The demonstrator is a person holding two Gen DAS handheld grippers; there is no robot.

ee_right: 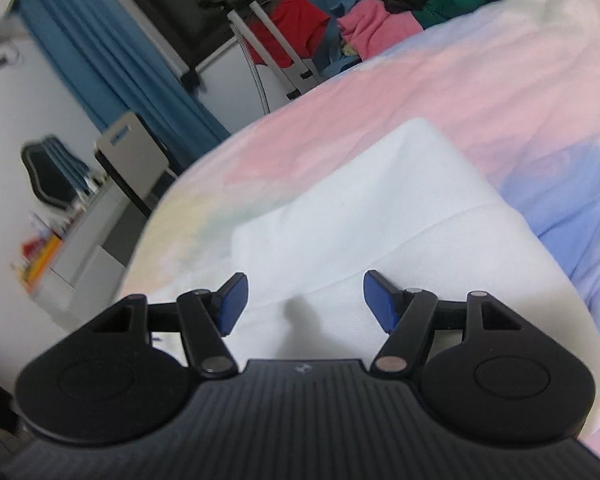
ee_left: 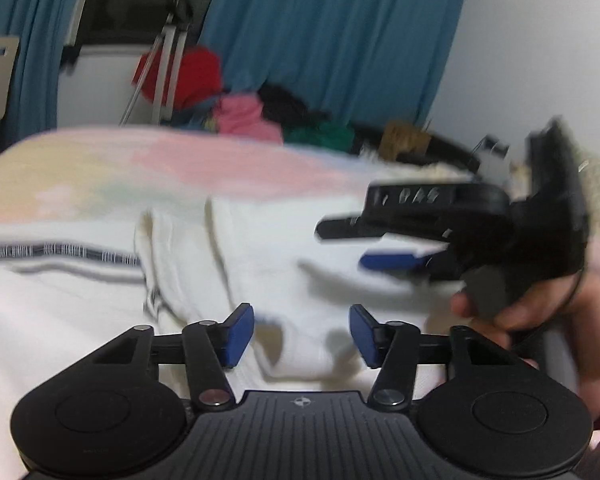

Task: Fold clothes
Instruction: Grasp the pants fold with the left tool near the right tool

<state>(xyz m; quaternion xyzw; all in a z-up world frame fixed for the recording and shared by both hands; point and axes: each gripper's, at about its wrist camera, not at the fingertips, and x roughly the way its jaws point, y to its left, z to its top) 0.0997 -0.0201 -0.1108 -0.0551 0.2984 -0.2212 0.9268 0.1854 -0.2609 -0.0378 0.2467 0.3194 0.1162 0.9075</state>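
White garment (ee_right: 364,216) soft matt cloth; tongs (ee_right: 304,300) matt black plastic.

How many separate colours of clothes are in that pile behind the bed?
4, possibly more hidden: crumpled red garment on the left, pink garment in the middle, black garment behind it, green garment on the right.

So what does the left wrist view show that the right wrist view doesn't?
Only the left wrist view: the right claw in a hand, and the white garment's dark striped band. Only the right wrist view: a grey cabinet and a black chair. Both: the white garment, pastel bedsheet, blue curtains and the coloured clothes pile.
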